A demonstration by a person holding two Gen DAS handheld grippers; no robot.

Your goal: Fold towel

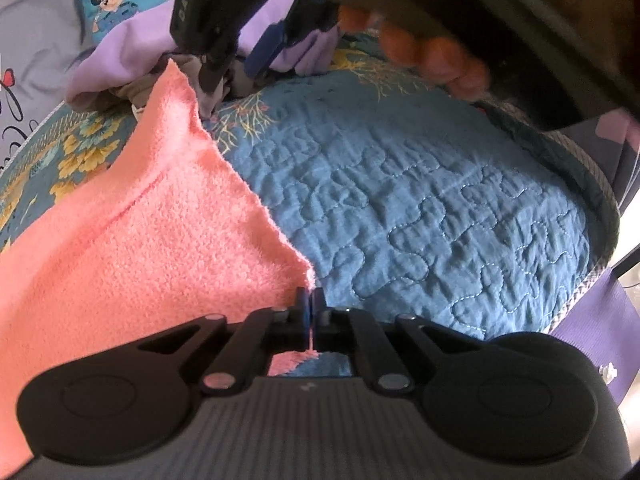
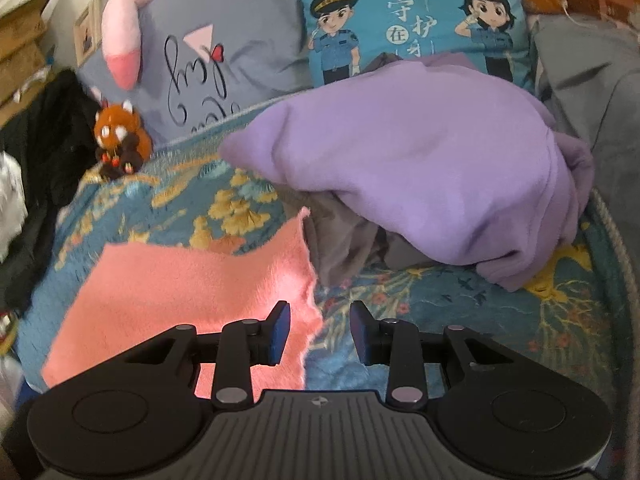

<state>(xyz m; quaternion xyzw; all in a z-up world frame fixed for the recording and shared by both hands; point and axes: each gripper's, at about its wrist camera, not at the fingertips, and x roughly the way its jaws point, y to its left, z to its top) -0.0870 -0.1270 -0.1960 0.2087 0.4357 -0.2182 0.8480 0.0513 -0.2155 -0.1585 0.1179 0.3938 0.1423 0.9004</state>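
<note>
A pink towel (image 1: 140, 220) lies spread on a blue quilted bed cover (image 1: 420, 200). My left gripper (image 1: 311, 299) is shut on the towel's near corner, and pink cloth shows between and below its pads. In the right wrist view the same towel (image 2: 180, 288) lies at the lower left, and my right gripper (image 2: 320, 320) stands open over its right edge. The left pad is above the cloth and the right pad is over the cover. The right gripper (image 1: 232, 74) also appears at the top of the left wrist view, near the towel's far corner, held by a hand (image 1: 432, 56).
A purple garment (image 2: 420, 168) lies heaped just beyond the towel, over a grey-brown cloth (image 2: 344, 236). Cushions (image 2: 412, 20) line the back, and a small orange plush toy (image 2: 120, 140) sits at the left. The bed's edge (image 1: 600, 184) curves along the right.
</note>
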